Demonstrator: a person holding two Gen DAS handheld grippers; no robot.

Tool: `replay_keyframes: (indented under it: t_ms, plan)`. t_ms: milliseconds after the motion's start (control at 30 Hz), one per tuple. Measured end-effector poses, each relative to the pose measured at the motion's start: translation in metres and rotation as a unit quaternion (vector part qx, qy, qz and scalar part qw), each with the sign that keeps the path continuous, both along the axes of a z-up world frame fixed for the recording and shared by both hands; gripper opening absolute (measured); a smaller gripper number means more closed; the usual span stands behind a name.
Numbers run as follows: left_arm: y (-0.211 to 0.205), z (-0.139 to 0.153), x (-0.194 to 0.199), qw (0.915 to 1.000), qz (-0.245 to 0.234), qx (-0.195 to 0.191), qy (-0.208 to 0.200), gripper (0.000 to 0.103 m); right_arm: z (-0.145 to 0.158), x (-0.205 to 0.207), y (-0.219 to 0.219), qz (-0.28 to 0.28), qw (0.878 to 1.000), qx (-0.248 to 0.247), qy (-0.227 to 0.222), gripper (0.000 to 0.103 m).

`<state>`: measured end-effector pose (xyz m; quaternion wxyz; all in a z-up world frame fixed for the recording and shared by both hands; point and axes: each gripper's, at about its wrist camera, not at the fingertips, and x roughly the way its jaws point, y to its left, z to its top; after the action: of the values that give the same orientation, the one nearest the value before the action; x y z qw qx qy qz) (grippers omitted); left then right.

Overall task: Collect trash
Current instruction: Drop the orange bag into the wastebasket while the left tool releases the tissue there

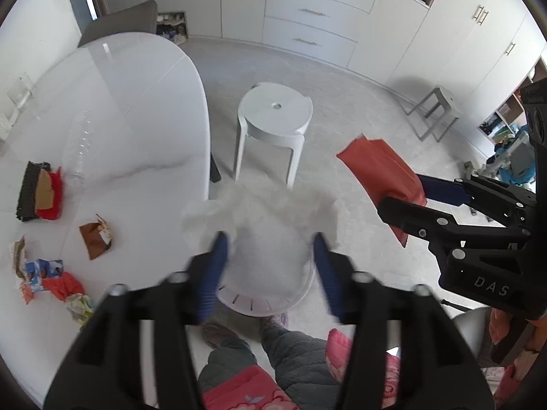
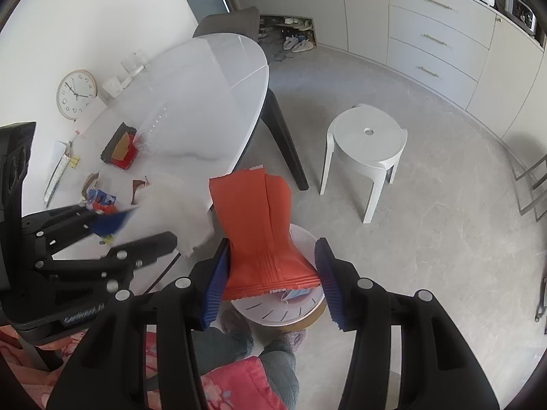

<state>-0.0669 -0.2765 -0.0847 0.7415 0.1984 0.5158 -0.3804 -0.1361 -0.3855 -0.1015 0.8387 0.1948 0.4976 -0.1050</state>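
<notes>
Orange wrapper (image 2: 263, 235) is sitting pinched between the right gripper's (image 2: 271, 273) blue pads, above the white bin (image 2: 273, 311). Beside it, the left gripper (image 1: 270, 263) is gripping crumpled white tissue (image 1: 259, 212).

A bin (image 2: 273, 311) stands on the floor beside the table (image 1: 136, 102), beneath a tissue (image 1: 259, 212) and a wrapper (image 2: 263, 232). Scraps (image 1: 51, 273) lie on the table's near part. A stool (image 1: 273, 116) stands beyond the bin, drawers (image 1: 314, 13) behind it.
</notes>
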Motion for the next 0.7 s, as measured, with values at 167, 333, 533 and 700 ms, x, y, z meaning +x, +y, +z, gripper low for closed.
replay_keyframes:
  t_ms: [167,333,533,700]
  plan:
    - [0.003,0.010,-0.002,0.9998,-0.001,-0.005,-0.021,0.085,-0.001,0.001,0.003,0.001,1.000,0.002,0.003,0.051]
    - [0.012,0.018,-0.001,0.9990,0.007,-0.006,-0.043,0.095,-0.003,0.004,0.007,0.001,1.000,0.004,0.006,0.051]
    - [0.025,0.027,0.002,0.9981,0.017,-0.007,-0.059,0.095,-0.010,0.007,0.016,0.005,1.000,0.009,0.016,0.051]
    - [0.039,0.030,0.008,0.9976,0.027,-0.008,-0.062,0.095,-0.016,0.012,0.025,0.006,1.000,0.013,0.024,0.053]
